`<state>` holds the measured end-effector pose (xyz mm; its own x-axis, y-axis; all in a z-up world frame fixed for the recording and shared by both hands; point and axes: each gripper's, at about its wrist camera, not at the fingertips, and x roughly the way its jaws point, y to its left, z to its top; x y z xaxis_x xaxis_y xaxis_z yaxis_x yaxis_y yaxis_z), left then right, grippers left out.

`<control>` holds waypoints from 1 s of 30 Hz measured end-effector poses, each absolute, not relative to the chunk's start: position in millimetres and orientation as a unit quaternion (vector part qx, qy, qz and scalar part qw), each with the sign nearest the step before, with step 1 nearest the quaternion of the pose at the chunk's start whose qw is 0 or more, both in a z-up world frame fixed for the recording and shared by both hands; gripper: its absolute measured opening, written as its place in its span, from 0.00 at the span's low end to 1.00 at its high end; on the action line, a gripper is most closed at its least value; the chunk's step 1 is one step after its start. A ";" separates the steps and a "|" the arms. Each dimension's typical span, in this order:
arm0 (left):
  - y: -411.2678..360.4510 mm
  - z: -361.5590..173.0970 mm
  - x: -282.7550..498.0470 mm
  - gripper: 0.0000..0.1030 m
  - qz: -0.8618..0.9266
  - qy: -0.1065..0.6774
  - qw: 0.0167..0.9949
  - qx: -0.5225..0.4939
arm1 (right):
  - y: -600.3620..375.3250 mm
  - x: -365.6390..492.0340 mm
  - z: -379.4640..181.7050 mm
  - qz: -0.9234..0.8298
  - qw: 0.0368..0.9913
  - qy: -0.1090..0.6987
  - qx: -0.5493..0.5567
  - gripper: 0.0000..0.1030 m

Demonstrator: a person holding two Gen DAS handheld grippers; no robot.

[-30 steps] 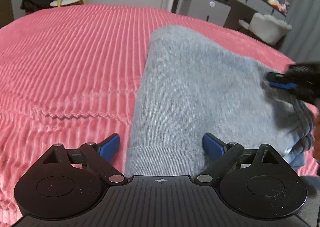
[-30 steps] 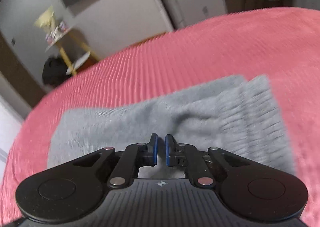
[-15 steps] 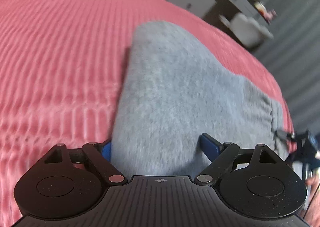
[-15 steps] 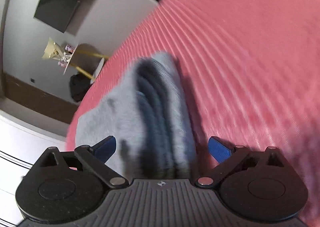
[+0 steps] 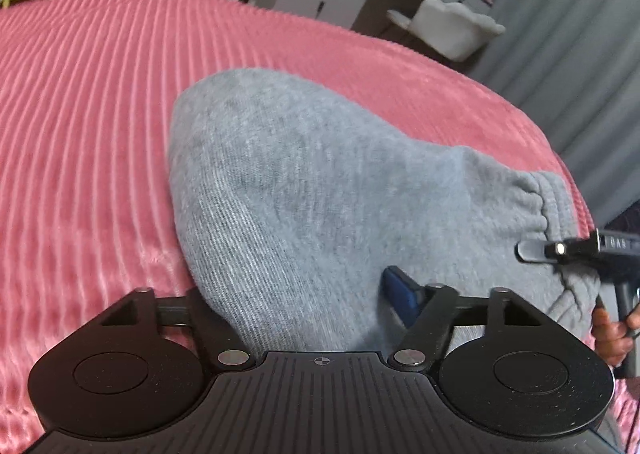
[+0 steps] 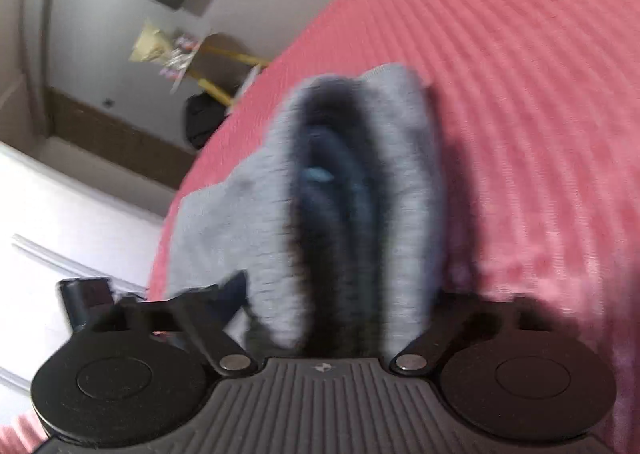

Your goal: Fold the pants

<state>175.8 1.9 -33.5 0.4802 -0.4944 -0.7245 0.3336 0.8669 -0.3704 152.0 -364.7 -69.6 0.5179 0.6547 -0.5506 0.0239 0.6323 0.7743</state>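
As the grey knit pants lie now, they form a compact folded bundle on the bed.
Pants: grey ribbed-knit fabric pants [image 5: 320,190], folded into a thick stack, elastic waistband at the right end in the left wrist view.
Location: on the pink ribbed plush bedspread [image 5: 88,102], toward its near right part.
Layers: the right wrist view looks end-on at stacked folds with dark gaps between; I count roughly 3, though blur hides the detail.
Done: the main folds appear complete.
Left: I judge 1 final fold, or a lift to tidy the bundle.
Left gripper [image 5: 288,294]: jaws have just been closing, about half spread, straddling the near end of the bundle; the blue right pad touches cloth, the left pad is hidden beneath it.
Right gripper [image 6: 340,302]: jaws have just been closing around the bundle's open end, fabric filling the gap and reaching both fingers.
Grip: firm pinch by either tool, I cannot tell.
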 end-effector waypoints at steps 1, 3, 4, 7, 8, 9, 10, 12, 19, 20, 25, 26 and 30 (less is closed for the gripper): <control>1.1 -30.0 174.7 0.57 -0.240 0.446 0.858 -0.087 | -366.0 150.4 -71.0 0.195 0.784 0.444 0.387 0.58; 2.0 -20.3 175.4 0.45 -0.234 0.441 0.861 -0.093 | -362.5 149.3 -66.0 0.181 0.792 0.445 0.376 0.56; 1.1 -16.0 176.9 0.41 -0.233 0.441 0.861 -0.097 | -360.2 146.3 -60.2 0.177 0.797 0.444 0.368 0.55; 0.1 0.7 177.4 0.38 -0.234 0.427 0.868 -0.098 | -354.0 143.7 -35.3 0.195 0.809 0.412 0.371 0.51; -0.8 6.7 177.8 0.38 -0.232 0.417 0.873 -0.096 | -354.5 142.5 -27.1 0.202 0.811 0.403 0.373 0.51; -1.2 14.3 179.6 0.38 -0.228 0.405 0.880 -0.098 | -353.5 145.7 -18.3 0.208 0.816 0.391 0.371 0.51; -0.6 20.1 182.8 0.37 -0.223 0.397 0.884 -0.104 | -353.2 149.2 -10.6 0.212 0.822 0.378 0.369 0.51; 4.2 31.0 191.6 0.39 -0.208 0.387 0.890 -0.124 | -356.5 154.9 1.2 0.210 0.828 0.365 0.370 0.51; 16.3 46.6 179.2 0.72 -0.106 0.374 0.918 -0.079 | -399.5 154.9 26.6 0.030 0.871 0.327 0.364 0.84; 15.8 45.8 170.0 0.73 -0.107 0.368 0.921 -0.070 | -403.5 146.9 29.2 0.029 0.874 0.316 0.367 0.84; 1.4 29.3 123.3 0.78 -0.102 0.353 0.930 -0.026 | -395.9 95.5 28.6 0.047 0.871 0.284 0.399 0.83; -1.3 25.0 114.2 0.78 -0.097 0.356 0.929 -0.021 | -393.0 88.4 25.1 0.051 0.870 0.283 0.401 0.81; -2.9 13.0 89.8 0.78 -0.074 0.366 0.927 -0.037 | -370.6 80.1 7.4 0.056 0.853 0.304 0.420 0.57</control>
<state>89.8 -2.9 13.0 0.7209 -0.1649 -0.6731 0.1102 0.9862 -0.1236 80.1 -370.6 7.4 0.8082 0.3521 -0.4721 0.1596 0.6407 0.7510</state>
